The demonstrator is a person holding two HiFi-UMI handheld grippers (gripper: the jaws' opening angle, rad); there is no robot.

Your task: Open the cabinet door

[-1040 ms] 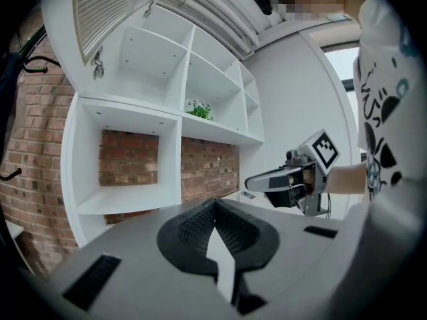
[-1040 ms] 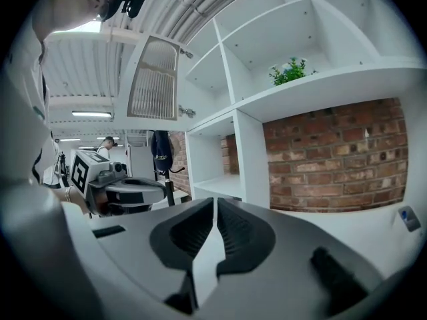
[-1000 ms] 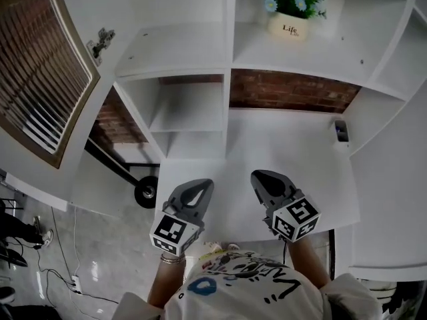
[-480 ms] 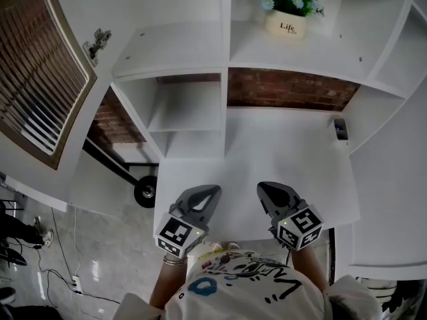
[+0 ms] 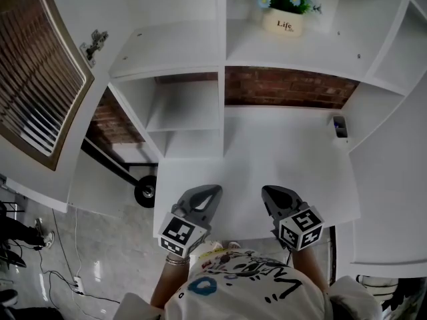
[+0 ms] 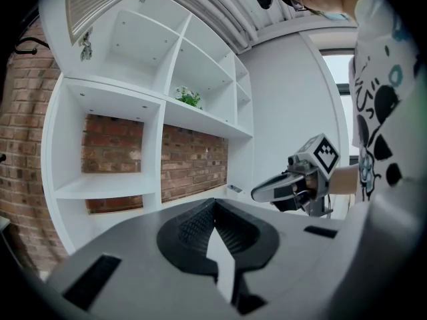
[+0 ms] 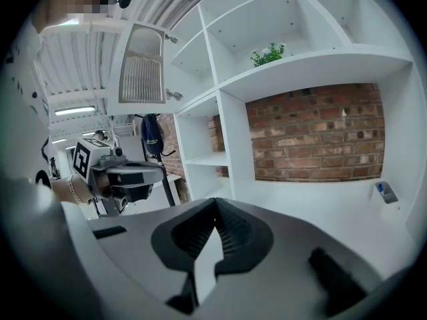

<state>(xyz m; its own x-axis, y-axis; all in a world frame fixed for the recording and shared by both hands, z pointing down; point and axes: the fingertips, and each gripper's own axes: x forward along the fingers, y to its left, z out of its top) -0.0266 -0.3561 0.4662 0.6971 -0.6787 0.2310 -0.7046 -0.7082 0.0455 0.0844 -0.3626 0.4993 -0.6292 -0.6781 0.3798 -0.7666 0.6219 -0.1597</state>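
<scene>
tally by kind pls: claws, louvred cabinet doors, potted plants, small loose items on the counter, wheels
claws: 2 (left claw, right claw, both shut, empty)
louvred cabinet door: 1, swung open
potted plant: 1
small dark item: 1
wheel: 1
total: 6

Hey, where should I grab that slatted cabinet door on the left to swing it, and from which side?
On the cabinet door, pinch the white frame at its free edge, the side farthest from the hinge. No handle shows, and the slats look thin. It stands swung out, so the left claw could probably come at that edge from below.
</scene>
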